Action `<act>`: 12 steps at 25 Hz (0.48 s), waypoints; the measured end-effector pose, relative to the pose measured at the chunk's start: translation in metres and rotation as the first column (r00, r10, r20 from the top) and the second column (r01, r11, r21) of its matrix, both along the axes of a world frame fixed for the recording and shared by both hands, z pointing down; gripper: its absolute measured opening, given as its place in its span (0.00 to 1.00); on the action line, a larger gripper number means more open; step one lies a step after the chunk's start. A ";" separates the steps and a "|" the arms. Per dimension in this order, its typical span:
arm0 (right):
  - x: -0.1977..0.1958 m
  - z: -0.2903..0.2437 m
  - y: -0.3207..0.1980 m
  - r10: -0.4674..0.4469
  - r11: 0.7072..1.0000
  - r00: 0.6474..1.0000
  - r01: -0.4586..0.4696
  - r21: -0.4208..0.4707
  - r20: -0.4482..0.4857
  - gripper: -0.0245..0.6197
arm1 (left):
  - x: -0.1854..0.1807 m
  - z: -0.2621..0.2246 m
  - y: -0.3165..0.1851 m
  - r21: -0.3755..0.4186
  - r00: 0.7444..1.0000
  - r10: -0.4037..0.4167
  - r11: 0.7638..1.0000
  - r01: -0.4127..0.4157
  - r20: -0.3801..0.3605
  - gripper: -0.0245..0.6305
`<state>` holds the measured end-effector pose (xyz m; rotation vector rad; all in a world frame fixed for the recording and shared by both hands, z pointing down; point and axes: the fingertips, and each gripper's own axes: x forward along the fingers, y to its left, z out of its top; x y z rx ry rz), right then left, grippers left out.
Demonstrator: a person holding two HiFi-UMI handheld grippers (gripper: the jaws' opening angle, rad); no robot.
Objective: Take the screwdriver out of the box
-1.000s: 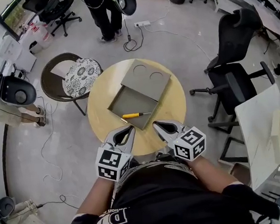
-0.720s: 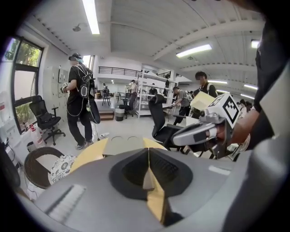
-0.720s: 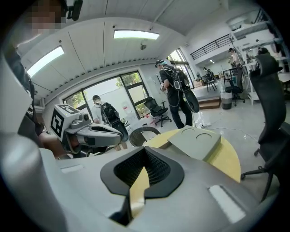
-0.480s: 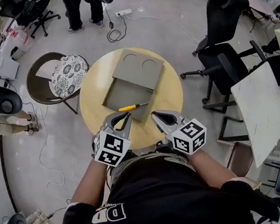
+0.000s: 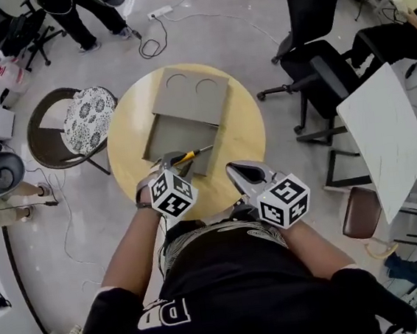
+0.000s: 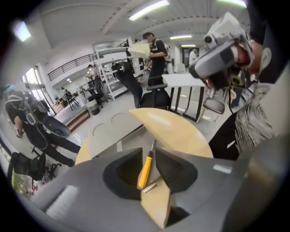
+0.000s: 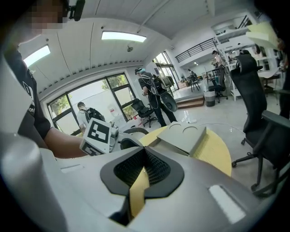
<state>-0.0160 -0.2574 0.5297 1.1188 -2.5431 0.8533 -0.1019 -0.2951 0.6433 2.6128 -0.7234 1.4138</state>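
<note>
A screwdriver (image 5: 187, 157) with a yellow handle lies at the near edge of the open grey box (image 5: 166, 133) on the round wooden table (image 5: 243, 133). My left gripper (image 5: 172, 162) is lowered over the handle. In the left gripper view its jaws are opening, and the screwdriver (image 6: 145, 170) lies in the gap of the left gripper (image 6: 148, 152) without the pads pressing on it. My right gripper (image 5: 238, 171) hovers over the table's near edge, right of the box. In its own view the right gripper (image 7: 145, 150) is shut on nothing.
The box's lid (image 5: 190, 94) lies flat behind the box. A chair with a patterned cushion (image 5: 85, 120) stands left of the table, a black office chair (image 5: 317, 69) and a white table (image 5: 383, 137) to the right. People stand at the far side (image 5: 73, 10).
My left gripper went forward and down from the table's near edge onto the screwdriver, rolled, and its jaws parted. The right gripper stayed where it was.
</note>
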 end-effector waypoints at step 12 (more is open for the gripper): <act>0.020 0.008 0.009 0.078 0.996 0.997 -0.078 -0.034 -0.012 0.04 | 0.009 0.082 -0.016 -0.140 0.973 0.165 0.980 -0.142 0.164 0.28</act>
